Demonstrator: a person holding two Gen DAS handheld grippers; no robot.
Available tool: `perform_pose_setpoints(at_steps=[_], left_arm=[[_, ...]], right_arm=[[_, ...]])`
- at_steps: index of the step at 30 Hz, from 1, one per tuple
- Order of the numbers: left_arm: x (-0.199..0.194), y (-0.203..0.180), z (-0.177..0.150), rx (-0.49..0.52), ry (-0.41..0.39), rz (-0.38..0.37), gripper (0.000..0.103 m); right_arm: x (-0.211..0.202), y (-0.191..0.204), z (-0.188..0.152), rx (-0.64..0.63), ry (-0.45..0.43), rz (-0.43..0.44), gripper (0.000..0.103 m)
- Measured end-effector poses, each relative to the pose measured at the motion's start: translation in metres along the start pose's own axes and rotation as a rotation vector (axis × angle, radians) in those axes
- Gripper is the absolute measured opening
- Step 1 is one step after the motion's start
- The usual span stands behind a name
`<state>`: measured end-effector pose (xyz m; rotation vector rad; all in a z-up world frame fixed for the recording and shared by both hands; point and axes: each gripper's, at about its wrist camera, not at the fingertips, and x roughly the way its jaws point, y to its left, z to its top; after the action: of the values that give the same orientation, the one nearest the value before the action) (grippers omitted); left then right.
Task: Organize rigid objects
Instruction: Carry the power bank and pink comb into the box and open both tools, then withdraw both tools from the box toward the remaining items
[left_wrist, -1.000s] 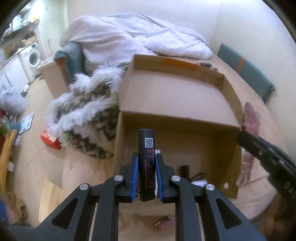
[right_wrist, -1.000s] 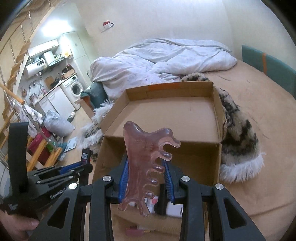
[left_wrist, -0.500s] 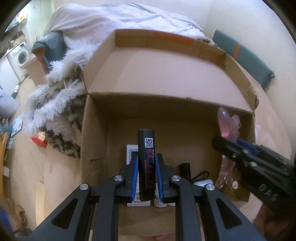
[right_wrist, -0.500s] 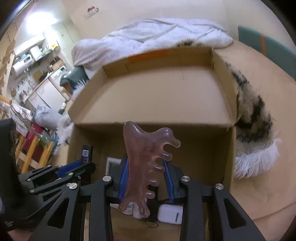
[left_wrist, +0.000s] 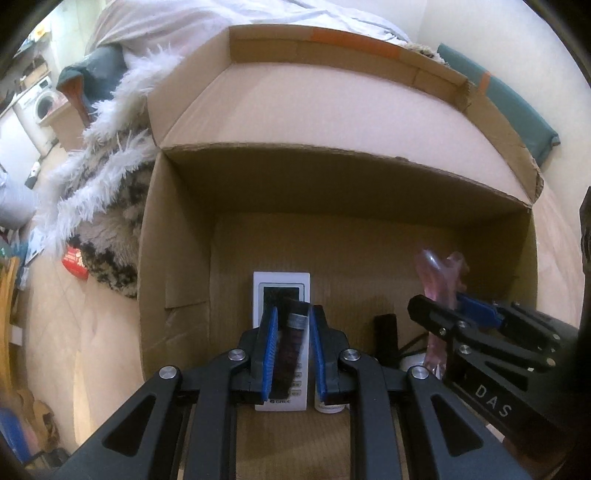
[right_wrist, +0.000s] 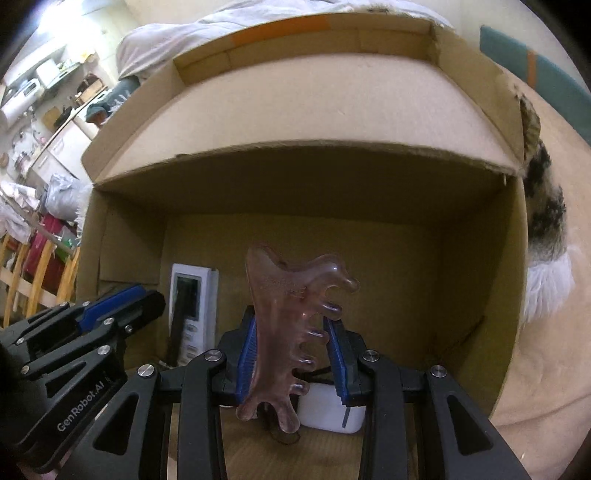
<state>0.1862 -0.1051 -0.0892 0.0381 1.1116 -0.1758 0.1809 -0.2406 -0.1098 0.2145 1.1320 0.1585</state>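
Note:
An open cardboard box (left_wrist: 369, 192) stands on the bed. My left gripper (left_wrist: 293, 310) is down inside it, shut on a black stick (left_wrist: 291, 347) that looks blurred just above a white remote (left_wrist: 280, 284) lying on the box floor. My right gripper (right_wrist: 291, 321) is also inside the box. It is shut on a pink comb-shaped massage tool (right_wrist: 284, 295) that stands up between its blue pads. The left wrist view shows that tool (left_wrist: 439, 273) to the right. In the right wrist view the left gripper (right_wrist: 147, 295) is low on the left beside the remote (right_wrist: 192, 295).
On the box floor lie a white block (right_wrist: 328, 410), a black item with a cord (left_wrist: 386, 332) and a small white bottle (left_wrist: 330, 406). A fluffy spotted blanket (left_wrist: 103, 192) presses on the box's left side. A teal cushion (left_wrist: 517, 107) lies beyond the box, against the wall.
Both grippers have sunk from above the box rim to down inside it. The black stick now sits lower between the left pads and looks blurred. The pink tool is held as before.

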Motion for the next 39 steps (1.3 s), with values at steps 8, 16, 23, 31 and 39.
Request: perform_pose_setpoints(at_steps=[8, 16, 23, 31, 39], left_arm=[[0.009, 0.001, -0.003, -0.002, 0.024, 0.019, 0.016], [0.011, 0.004, -0.004, -0.004, 0.036, 0.02, 0.058], [0.002, 0.001, -0.005, 0.009, 0.003, 0.032, 0.066], [0.002, 0.001, -0.004, 0.001, 0.012, 0.029, 0.066], [-0.006, 0.008, -0.006, -0.014, 0.004, 0.034, 0.066]], right_arm=[[0.008, -0.007, 0.01, 0.043, 0.03, 0.021, 0.036], [0.005, -0.014, 0.012, 0.095, -0.01, 0.064, 0.059], [-0.004, -0.009, 0.016, 0.101, -0.042, 0.101, 0.078], [-0.005, -0.005, 0.018, 0.092, -0.044, 0.105, 0.083], [-0.016, -0.012, 0.017, 0.122, -0.065, 0.124, 0.083]])
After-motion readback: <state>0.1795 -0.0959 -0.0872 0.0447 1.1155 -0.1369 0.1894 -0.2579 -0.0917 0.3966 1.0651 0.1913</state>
